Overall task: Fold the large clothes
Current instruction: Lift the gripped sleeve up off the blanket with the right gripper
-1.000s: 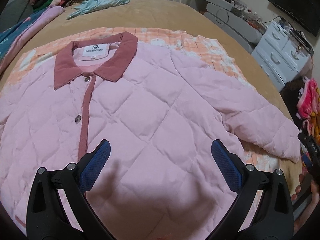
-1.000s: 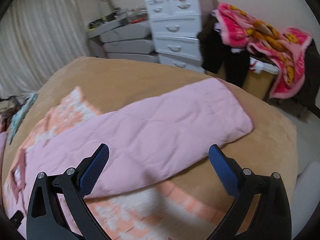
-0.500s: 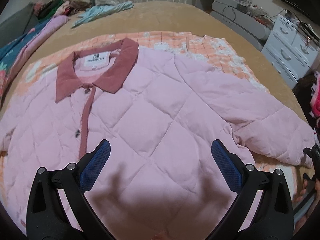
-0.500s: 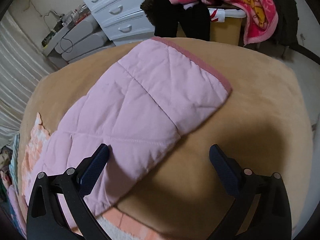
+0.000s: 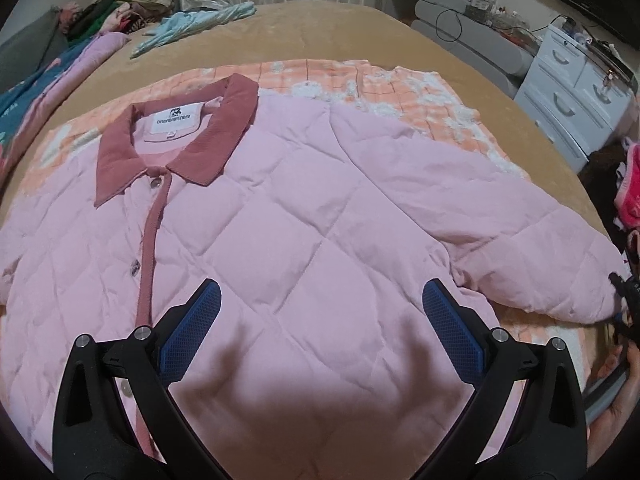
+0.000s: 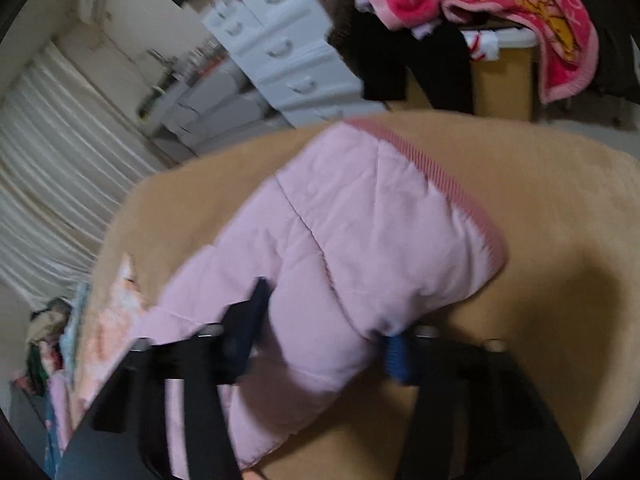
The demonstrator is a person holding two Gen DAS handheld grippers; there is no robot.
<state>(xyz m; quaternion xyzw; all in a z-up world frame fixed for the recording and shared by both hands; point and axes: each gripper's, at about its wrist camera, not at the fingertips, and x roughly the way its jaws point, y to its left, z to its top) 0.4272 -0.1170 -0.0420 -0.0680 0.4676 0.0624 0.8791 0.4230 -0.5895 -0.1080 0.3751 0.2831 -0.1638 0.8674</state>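
The pink quilted jacket (image 5: 304, 216) lies flat, front side up, on an orange-and-white patterned cloth (image 5: 420, 96) spread over the tan bed (image 5: 320, 28). Its dark pink collar (image 5: 180, 136) points toward the far side of the bed, and the buttoned placket (image 5: 150, 240) runs from the collar toward the camera. One sleeve (image 6: 360, 248) extends to the right, past the patterned cloth and onto the bare tan cover, ending in a ribbed pink cuff (image 6: 440, 184).

Left gripper (image 5: 320, 332): it hangs above the lower front panel of the jacket. Its jaws stand wide apart, with nothing between the blue pads (image 5: 196, 320), and it casts a shadow on the fabric below.

Right gripper (image 6: 324, 336): its jaws are closing, and the sleeve lies between them, a short way back from the cuff. The fabric bulges out above the pads and is bunched where they meet it, so the pads press on the sleeve from both sides. This view is motion-blurred, so finer detail of the contact cannot be told. In the left wrist view, the same gripper appears only as a dark part at the sleeve end on the right edge.

Surroundings: a white drawer unit (image 6: 280, 52) stands beyond the bed, a bright pink blanket (image 6: 500, 8) lies heaped beside it, and loose clothes (image 5: 120, 12) are piled at the far left corner of the bed.
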